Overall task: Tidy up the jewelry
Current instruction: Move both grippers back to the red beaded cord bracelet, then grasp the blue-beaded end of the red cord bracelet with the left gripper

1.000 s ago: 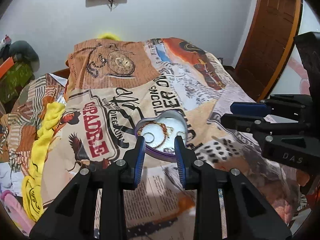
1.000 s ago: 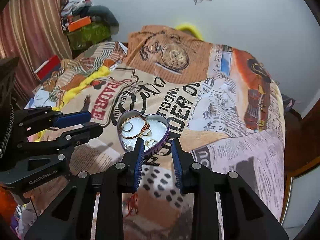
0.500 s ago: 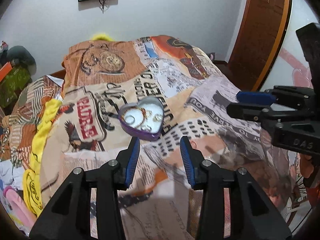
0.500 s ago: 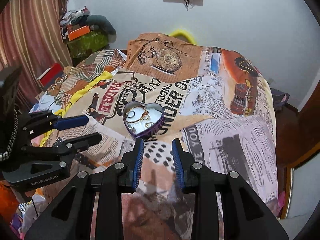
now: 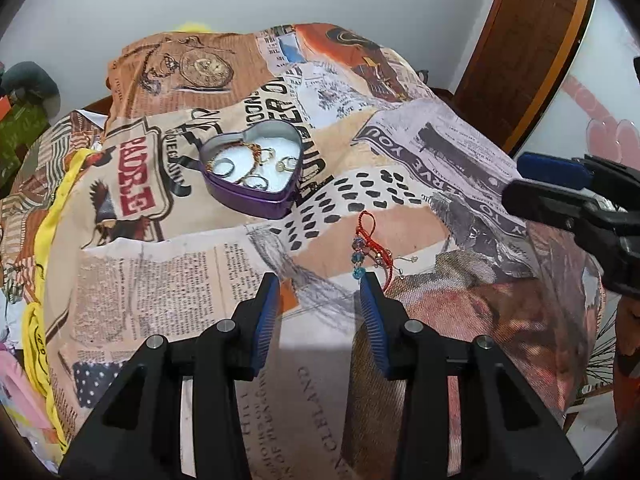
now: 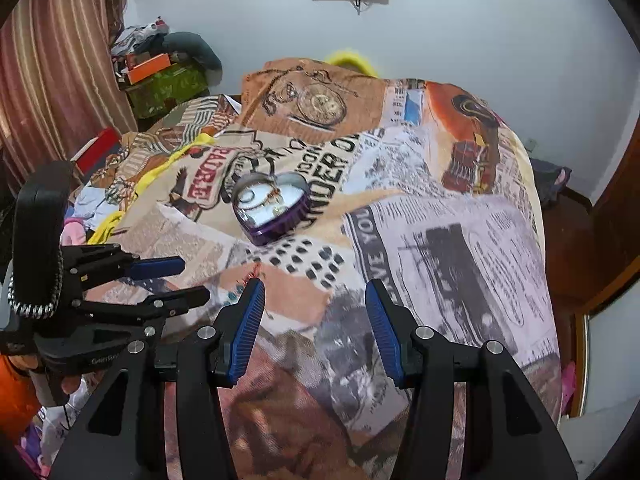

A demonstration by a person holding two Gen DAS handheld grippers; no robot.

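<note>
Both claws, left (image 5: 318, 312) and right (image 6: 314, 330), now gape empty, pulled back from the tin (image 5: 252, 172); the bracelet (image 5: 366, 244) at 1 o'clock looks next.

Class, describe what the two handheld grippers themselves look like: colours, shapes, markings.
Both the left gripper and right gripper are matte black with silver bolt heads and angular, triangular-cutout arms. Their fingers carry ribbed blue pads. One body bears small pale lettering, too blurred to read.

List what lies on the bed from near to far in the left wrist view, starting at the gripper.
left hand-held gripper → red cord bracelet with blue beads → purple heart-shaped tin holding rings and a chain → pocket-watch print on the bedspread → yellow pillow edge
</note>
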